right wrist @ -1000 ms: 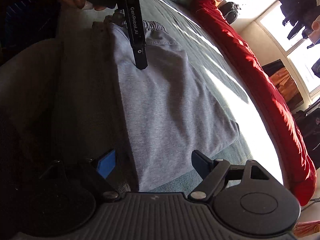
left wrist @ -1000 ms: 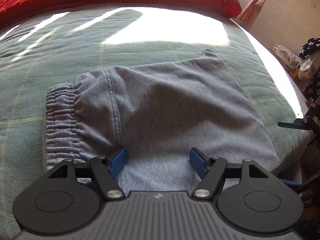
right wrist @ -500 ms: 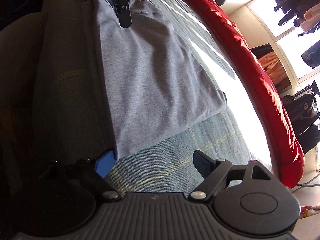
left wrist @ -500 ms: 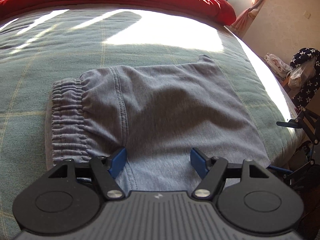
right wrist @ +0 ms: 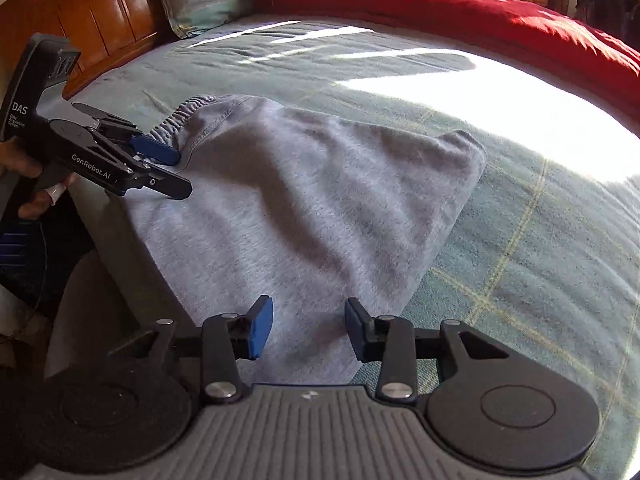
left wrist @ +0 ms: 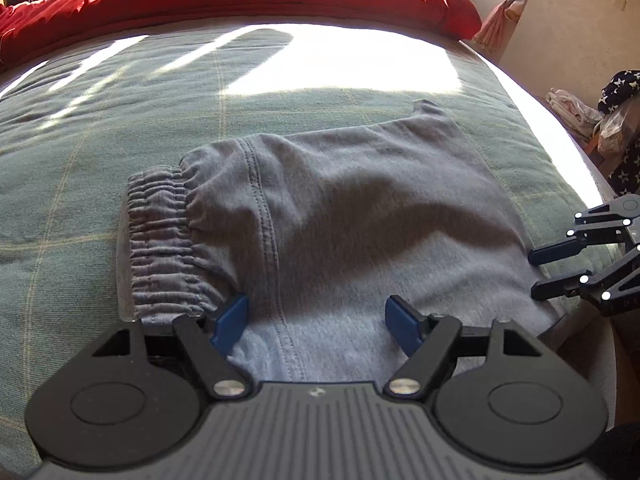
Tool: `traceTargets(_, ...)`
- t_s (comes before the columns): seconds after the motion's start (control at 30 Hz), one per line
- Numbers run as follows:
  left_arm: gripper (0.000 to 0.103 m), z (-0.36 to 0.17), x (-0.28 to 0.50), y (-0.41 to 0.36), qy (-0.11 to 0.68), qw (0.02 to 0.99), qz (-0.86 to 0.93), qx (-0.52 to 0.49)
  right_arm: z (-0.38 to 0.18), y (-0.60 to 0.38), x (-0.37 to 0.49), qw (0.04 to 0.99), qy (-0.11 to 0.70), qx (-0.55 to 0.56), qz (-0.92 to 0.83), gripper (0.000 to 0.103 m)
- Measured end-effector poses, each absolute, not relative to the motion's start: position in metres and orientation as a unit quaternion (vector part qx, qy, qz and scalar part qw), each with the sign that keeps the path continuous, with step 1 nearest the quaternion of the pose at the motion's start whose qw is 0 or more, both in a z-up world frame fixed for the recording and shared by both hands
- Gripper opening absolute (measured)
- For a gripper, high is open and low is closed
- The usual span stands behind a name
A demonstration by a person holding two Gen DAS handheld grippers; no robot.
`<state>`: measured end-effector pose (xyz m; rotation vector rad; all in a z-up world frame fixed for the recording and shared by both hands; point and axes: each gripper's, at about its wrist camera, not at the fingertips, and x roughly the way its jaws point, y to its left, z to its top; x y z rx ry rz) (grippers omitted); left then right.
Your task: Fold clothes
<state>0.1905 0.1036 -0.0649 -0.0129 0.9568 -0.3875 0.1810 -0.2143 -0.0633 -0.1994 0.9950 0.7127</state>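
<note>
Hand-held gripper on the right (right wrist: pixel 308 326), jaws closing over the near hem of the grey sweatpants (right wrist: pixel 304 208) but not yet pinching, sets up another fold; the left hand-held gripper (left wrist: pixel 316 322) is opening, unclamped, beside the waistband (left wrist: pixel 160 240). Next, I judge, both must pinch that near edge and carry it across; the bed (left wrist: pixel 100 128) beyond lies open, its drop-off close behind.
</note>
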Motion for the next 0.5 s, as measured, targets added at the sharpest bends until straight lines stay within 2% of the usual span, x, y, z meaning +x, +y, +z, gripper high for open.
traceTargets(0.1, 0.076, -0.057, 0.184, 0.109, 0.455, 0.870, -0.191, -0.008, -0.071, -0.232, 0.178, 0.810, 0.477, -0.056, 0.336, 0.044)
traceTargets(0.3, 0.084, -0.022, 0.206, 0.093, 0.408, 0.890, -0.202, 0.007, -0.031, -0.240, 0.207, 0.846, 0.431, -0.025, 0.313, 0.045)
traceTargets(0.5, 0.083, -0.051, 0.263, 0.082, 0.438, 0.887, -0.145, 0.013, -0.028, -0.205, 0.281, 0.863, 0.408, 0.012, 0.299, 0.045)
